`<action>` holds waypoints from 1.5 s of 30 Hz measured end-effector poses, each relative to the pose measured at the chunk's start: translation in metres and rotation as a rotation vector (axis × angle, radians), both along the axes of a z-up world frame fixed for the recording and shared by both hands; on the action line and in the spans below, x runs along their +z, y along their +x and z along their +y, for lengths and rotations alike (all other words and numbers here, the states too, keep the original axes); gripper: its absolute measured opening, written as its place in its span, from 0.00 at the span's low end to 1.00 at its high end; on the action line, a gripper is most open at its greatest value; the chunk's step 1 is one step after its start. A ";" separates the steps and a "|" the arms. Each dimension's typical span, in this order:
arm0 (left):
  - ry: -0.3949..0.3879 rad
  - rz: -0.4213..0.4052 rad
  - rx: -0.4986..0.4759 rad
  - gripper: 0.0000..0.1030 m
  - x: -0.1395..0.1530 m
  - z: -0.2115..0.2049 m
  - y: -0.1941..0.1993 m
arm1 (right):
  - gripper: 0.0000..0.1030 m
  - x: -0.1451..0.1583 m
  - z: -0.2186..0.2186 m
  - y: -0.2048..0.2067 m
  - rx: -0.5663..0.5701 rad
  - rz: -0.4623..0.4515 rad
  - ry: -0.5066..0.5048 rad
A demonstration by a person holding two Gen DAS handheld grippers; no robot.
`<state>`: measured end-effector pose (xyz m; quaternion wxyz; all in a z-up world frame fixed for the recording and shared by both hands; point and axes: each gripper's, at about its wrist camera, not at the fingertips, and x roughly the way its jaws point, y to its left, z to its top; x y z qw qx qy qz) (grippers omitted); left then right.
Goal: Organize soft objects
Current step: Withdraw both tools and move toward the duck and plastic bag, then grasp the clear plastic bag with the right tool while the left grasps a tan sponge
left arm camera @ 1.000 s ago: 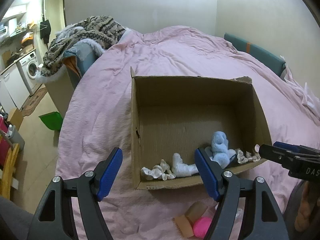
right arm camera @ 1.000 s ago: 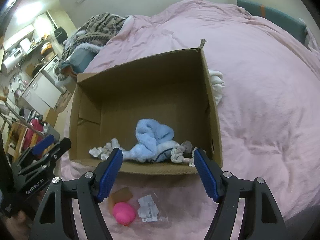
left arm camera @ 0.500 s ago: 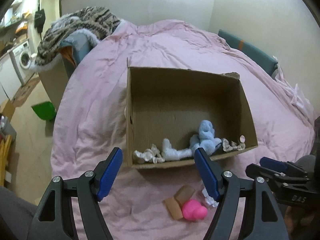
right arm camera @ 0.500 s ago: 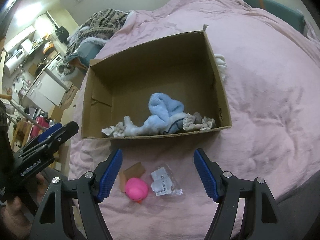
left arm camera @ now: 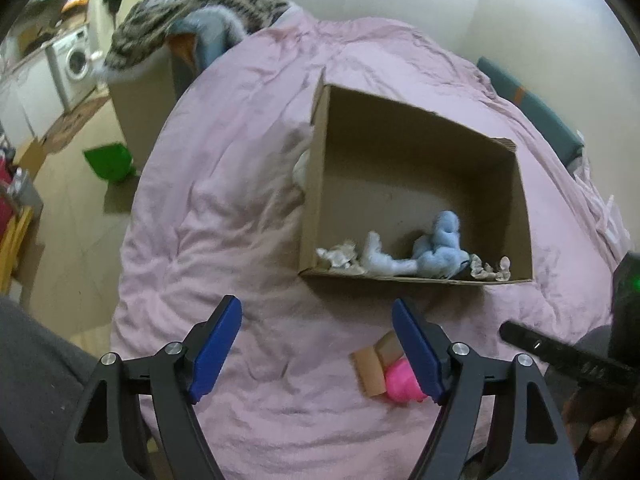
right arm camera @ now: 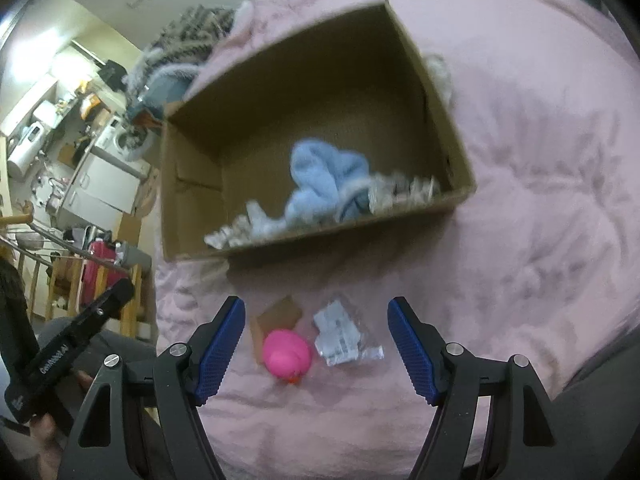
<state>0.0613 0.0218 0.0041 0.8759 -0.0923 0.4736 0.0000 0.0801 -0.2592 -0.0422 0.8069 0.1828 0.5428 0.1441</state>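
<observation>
An open cardboard box [left arm camera: 524, 216] [right arm camera: 188, 184] sits on a pink bed cover. Inside lie a light blue plush toy [left arm camera: 438, 246] [right arm camera: 324, 176] and pale crumpled soft pieces [left arm camera: 340, 256] [right arm camera: 404, 192] along its near wall. A pink rubber duck [left arm camera: 400, 380] [right arm camera: 287, 354] lies on the cover before the box, beside a brown card piece [left arm camera: 370, 366] [right arm camera: 276, 316] and a clear plastic packet [right arm camera: 344, 334]. My left gripper [left arm camera: 316, 346] is open and empty, left of the duck. My right gripper [right arm camera: 316, 346] is open and empty, its jaws on either side of the duck and packet.
A white soft item [left arm camera: 301, 168] [right arm camera: 440, 74] lies behind the box's far side wall. A pile of patterned blankets [left arm camera: 192, 12] sits on a box at the bed's far left. The floor with a green dustpan [left arm camera: 108, 160] drops off to the left.
Both grippers have pulled back from the box toward the near edge of the bed. The duck, card and packet now lie close to the right gripper's open jaws.
</observation>
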 end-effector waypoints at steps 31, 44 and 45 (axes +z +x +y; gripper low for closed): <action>-0.016 0.269 -0.026 0.72 -0.061 -0.015 0.019 | 0.36 -0.085 0.060 0.026 0.173 0.233 -0.259; -0.121 0.417 -0.146 0.40 -0.099 -0.042 0.028 | 0.28 -0.031 0.037 0.007 0.098 0.076 -0.126; -0.115 0.422 -0.153 0.40 -0.101 -0.044 0.027 | 0.28 -0.029 0.037 0.006 0.098 0.070 -0.121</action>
